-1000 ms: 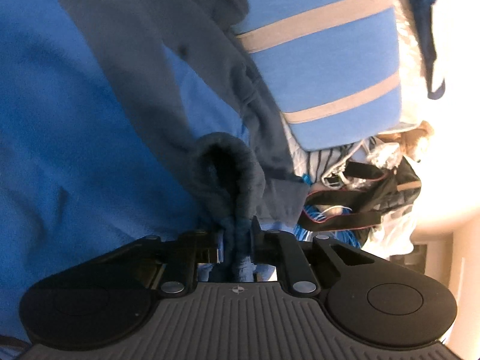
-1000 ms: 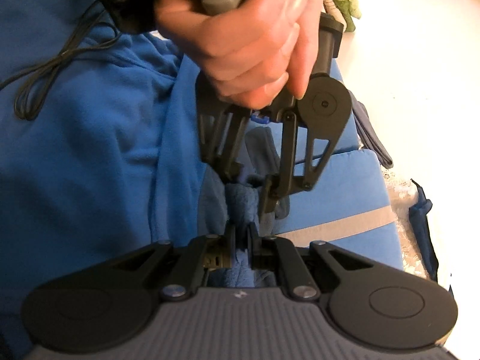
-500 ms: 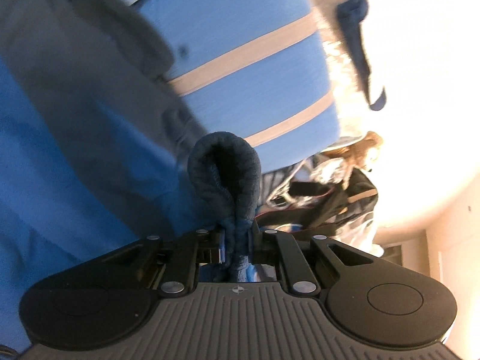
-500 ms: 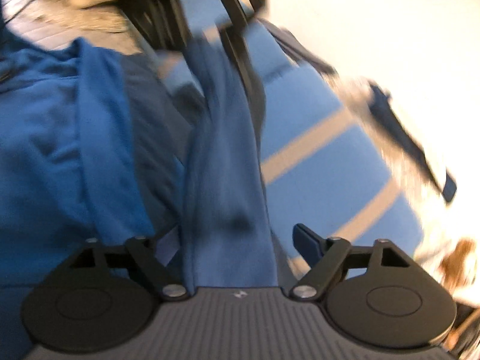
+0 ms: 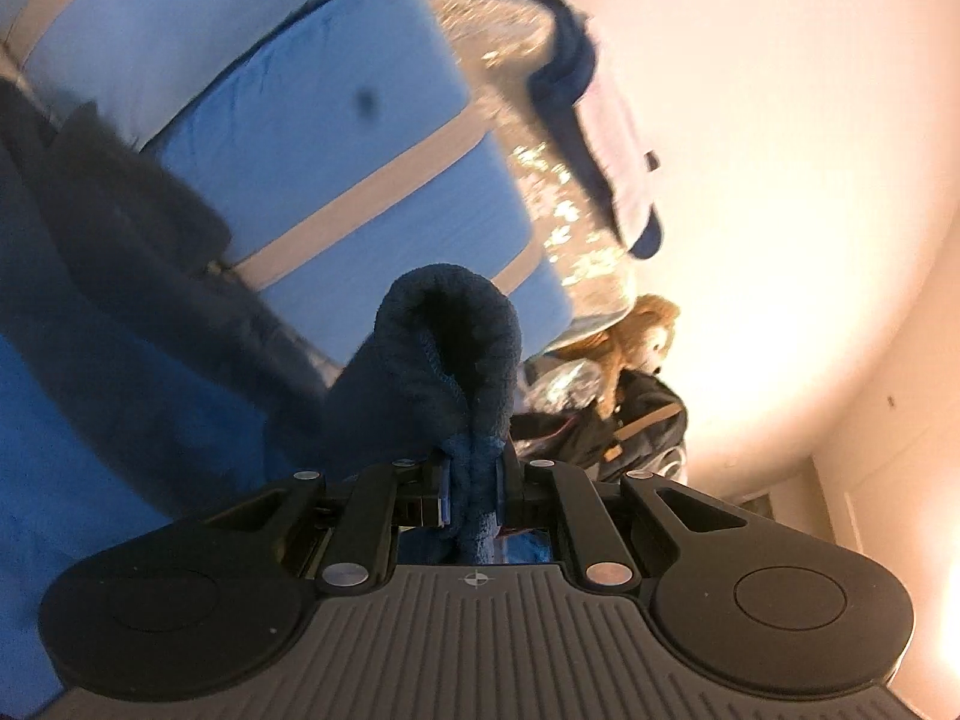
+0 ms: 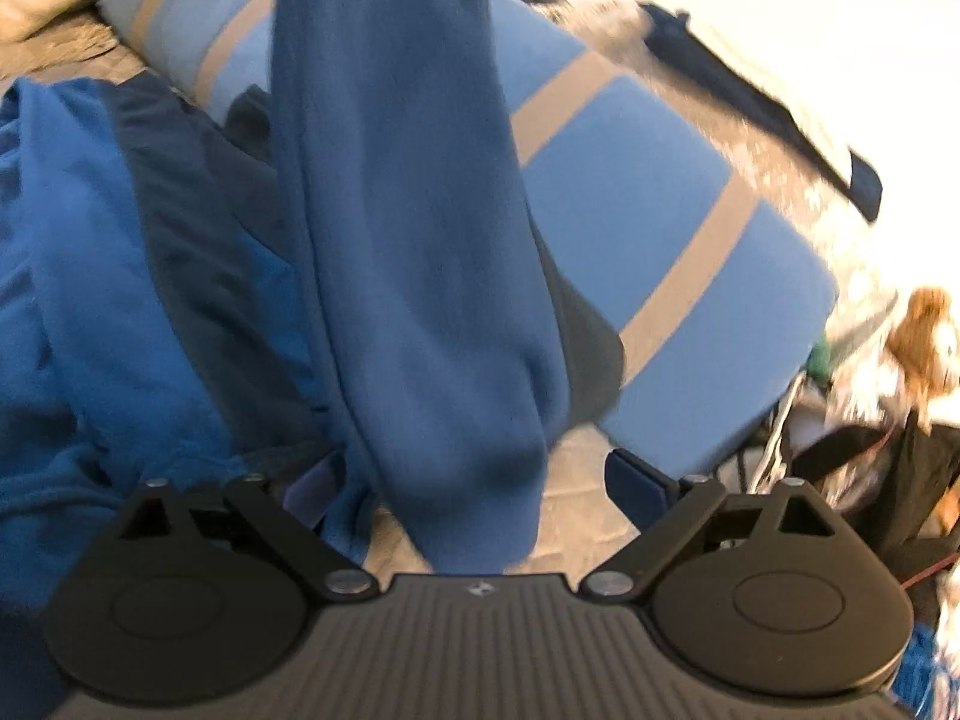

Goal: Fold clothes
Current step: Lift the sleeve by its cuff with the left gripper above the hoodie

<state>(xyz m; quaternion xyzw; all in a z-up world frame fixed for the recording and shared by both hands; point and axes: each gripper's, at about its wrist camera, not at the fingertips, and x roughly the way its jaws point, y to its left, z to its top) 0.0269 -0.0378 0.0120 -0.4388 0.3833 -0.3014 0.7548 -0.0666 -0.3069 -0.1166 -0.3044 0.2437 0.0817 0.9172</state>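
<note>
The blue fleece garment [image 6: 408, 240] looks soft, thick and floppy, so it should sag wherever unsupported; I'd judge a hem or cuff edge the best place to take hold. The left gripper [image 5: 474, 483] is clamped narrow on a bunched fold of it, which loops up just ahead of the fingertips. The right gripper [image 6: 474, 489] has just been opening: its jaws stand wide, and a hanging length of fleece drapes between them, neither pad pressing it. A striped blue cushion [image 6: 690, 276] lies beyond.
</note>
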